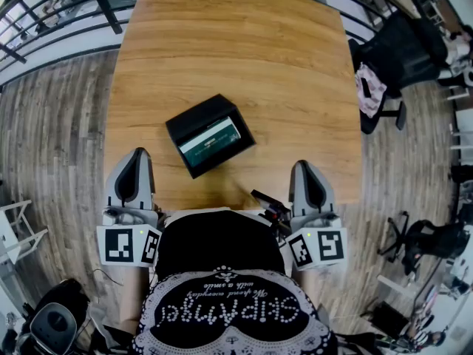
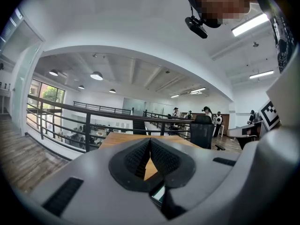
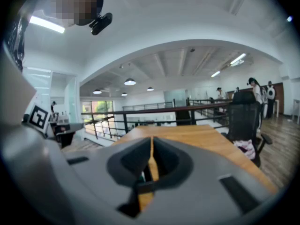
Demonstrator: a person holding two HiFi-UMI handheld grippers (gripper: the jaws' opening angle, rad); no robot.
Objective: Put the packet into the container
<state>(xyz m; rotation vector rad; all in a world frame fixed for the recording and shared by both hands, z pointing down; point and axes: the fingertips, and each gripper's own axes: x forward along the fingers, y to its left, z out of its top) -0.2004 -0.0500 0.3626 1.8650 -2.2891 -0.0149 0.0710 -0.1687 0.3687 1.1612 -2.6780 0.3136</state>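
Observation:
A black container [image 1: 194,116] lies at an angle on the wooden table [image 1: 236,43], a little in front of the person. A green and white packet [image 1: 212,140] lies flat inside it. My left gripper [image 1: 137,154] rests at the table's near edge, left of the container and apart from it, jaws shut on nothing. My right gripper [image 1: 303,166] sits at the near edge to the container's right, also shut and empty. In the left gripper view the left gripper [image 2: 150,141] points across the tabletop, pads together. The right gripper view shows the right gripper [image 3: 151,140] closed to a thin slit.
A small black object [image 1: 269,201] lies at the table's near edge beside the right gripper. A black office chair [image 1: 399,50] with a pink cloth stands off the table's right side. A metal railing [image 1: 59,21] runs beyond the far left corner.

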